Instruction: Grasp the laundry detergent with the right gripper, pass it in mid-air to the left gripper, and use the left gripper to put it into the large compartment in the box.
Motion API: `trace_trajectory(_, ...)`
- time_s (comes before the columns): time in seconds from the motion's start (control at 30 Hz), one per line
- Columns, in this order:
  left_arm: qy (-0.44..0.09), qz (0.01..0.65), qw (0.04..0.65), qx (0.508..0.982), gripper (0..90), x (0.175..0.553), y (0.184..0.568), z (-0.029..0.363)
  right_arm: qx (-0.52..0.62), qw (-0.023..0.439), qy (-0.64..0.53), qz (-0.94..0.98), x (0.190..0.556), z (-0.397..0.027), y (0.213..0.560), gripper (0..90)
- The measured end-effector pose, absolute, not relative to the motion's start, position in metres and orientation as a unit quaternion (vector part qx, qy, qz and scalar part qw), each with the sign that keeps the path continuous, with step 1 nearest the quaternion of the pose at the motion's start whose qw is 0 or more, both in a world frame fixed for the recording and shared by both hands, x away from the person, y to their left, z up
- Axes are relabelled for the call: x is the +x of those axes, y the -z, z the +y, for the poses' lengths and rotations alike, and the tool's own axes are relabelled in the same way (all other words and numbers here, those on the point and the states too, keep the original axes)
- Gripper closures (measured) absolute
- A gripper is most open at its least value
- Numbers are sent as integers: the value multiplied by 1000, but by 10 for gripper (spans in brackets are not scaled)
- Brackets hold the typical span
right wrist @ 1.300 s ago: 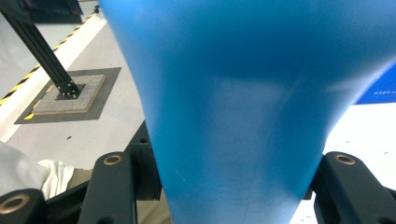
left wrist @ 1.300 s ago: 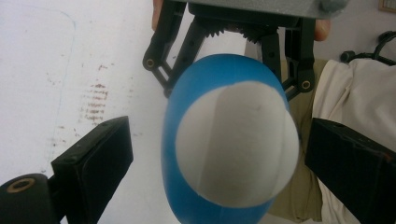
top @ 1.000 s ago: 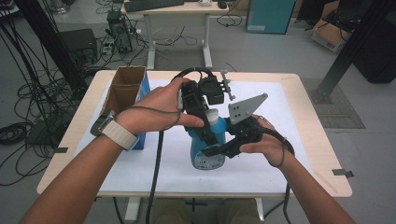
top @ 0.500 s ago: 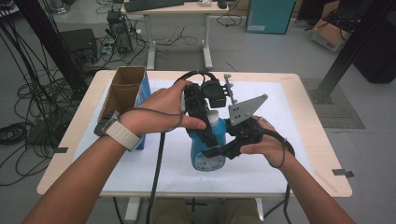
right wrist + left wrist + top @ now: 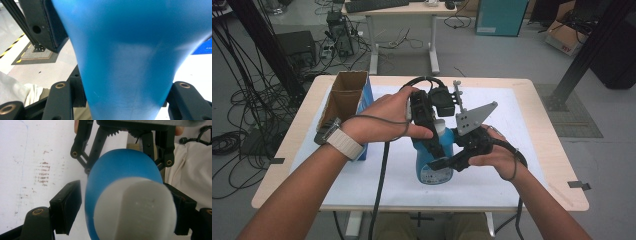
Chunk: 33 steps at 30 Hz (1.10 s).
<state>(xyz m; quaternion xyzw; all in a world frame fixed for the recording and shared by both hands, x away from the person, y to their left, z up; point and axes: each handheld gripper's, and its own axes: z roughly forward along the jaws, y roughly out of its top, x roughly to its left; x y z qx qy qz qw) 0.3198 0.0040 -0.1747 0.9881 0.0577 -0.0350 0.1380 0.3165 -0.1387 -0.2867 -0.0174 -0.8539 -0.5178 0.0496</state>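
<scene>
Left to right: cardboard box [image 5: 343, 97] sat at the left edge of the table [image 5: 532, 95], well apart from the work. Blue bottle [image 5: 433, 162] stood upright mid-table, near my edge.

My left gripper [image 5: 426, 131] came down over the bottle's white cap [image 5: 135, 210]; jaws had just been closing around it, but in the left gripper view a gap showed beside the left pad [image 5: 67, 206], so not pressing yet (right pad mostly hidden behind the cap).

My right gripper [image 5: 447, 162] was clamped across the bottle's body from the side, jaws tight on the blue plastic.

Handling guess: smooth plastic, likely slippery, walls probably give if squeezed hard. Cap is stiff, better to grip there for twisting; hold the body low and firm.
</scene>
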Motion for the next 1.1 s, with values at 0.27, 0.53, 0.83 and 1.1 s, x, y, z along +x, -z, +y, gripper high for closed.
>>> trace_trajectory(0.27, 38, 53, 134, 989, 336, 319, 176, 3, -17, 49, 517, -855, 317, -139, 288, 440)
trace_trajectory(0.53, 42, 51, 129, 989, 374, 318, 176, 4, -16, 51, 517, -854, 316, -138, 288, 440)
trace_trajectory(0.83, 32, 53, 125, 990, 378, 314, 176, 4, -11, 48, 513, -857, 315, -136, 288, 441)
trace_trajectory(1.1, 33, 50, 119, 991, 379, 314, 176, 4, -9, 48, 514, -857, 314, -135, 288, 442)
